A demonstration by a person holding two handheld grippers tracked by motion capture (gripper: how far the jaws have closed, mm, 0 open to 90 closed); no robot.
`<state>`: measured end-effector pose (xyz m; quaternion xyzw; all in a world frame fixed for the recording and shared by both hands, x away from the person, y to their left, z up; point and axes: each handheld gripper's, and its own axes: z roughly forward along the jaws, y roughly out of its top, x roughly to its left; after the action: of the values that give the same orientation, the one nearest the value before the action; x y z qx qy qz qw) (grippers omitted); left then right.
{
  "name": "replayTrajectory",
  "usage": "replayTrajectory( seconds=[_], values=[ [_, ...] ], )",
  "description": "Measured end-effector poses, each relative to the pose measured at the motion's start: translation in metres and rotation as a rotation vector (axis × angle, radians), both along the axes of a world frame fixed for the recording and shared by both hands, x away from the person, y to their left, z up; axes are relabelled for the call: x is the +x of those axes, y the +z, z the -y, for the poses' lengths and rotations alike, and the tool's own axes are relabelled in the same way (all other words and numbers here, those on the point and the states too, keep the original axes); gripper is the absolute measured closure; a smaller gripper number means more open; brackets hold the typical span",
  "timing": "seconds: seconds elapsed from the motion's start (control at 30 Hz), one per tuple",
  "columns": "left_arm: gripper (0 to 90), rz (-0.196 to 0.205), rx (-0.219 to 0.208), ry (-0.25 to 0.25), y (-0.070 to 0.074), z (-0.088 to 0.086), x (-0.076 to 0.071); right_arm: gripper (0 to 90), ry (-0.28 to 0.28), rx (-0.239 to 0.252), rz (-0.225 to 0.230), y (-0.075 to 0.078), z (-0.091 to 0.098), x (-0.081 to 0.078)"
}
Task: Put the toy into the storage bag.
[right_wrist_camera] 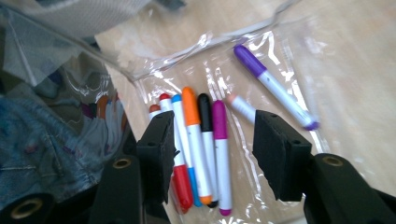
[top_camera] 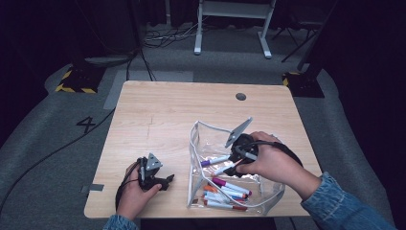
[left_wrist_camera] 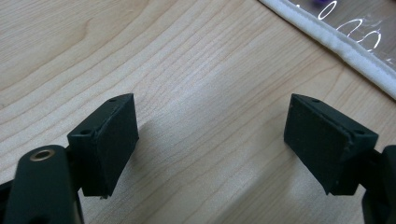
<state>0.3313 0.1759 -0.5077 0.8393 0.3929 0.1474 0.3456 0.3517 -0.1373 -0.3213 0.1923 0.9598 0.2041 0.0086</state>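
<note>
The right gripper [right_wrist_camera: 212, 158] is hovering inside the clear plastic zip pouch [top_camera: 198, 139] near the table's front right corner, its jaws standing apart and gripping nothing. A purple-capped white marker [right_wrist_camera: 275, 88] is lying loose just beyond them, beside a row of coloured markers [right_wrist_camera: 201, 149]. The left gripper [left_wrist_camera: 210, 144] is resting open by the light wooden table's [top_camera: 167, 110] front edge.

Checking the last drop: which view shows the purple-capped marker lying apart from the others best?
The right gripper view: the purple-capped marker lies whole and close inside the clear pouch. The high view shows it small beside the right gripper. The left gripper view catches a purple speck, uncertain.
</note>
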Motion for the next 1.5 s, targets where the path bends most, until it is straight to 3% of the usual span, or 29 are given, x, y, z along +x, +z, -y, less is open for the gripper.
replayTrajectory(
  seconds=[0.2, 0.4, 0.67, 0.97, 1.1, 1.13, 1.5],
  values=[
    [18.0, -0.001, -0.003, 0.001, 0.000, 0.000, 0.000, 50.6, -0.086, 0.052, 0.068, 0.032, 0.034, 0.007],
    [18.0, -0.002, -0.004, 0.002, 0.000, 0.000, 0.000, 51.3, -0.179, 0.067, 0.122, 0.053, 0.068, 0.013],
    [17.9, 0.001, -0.004, 0.004, 0.000, 0.000, 0.000, 53.6, -0.308, 0.075, 0.145, 0.060, 0.115, 0.025],
    [17.9, 0.003, -0.001, 0.003, 0.000, 0.000, 0.000, 54.4, -0.447, 0.072, 0.137, 0.044, 0.160, 0.049],
    [18.0, 0.003, -0.001, 0.003, 0.000, 0.000, 0.000, 54.4, -0.500, 0.064, 0.123, 0.030, 0.177, 0.060],
    [18.0, 0.003, -0.001, 0.004, 0.000, 0.000, 0.000, 54.4, -0.527, 0.057, 0.110, 0.020, 0.183, 0.065],
    [17.9, 0.003, -0.001, 0.005, 0.000, 0.000, 0.000, 53.5, -0.586, 0.053, 0.072, -0.030, 0.197, 0.083]
  ],
)
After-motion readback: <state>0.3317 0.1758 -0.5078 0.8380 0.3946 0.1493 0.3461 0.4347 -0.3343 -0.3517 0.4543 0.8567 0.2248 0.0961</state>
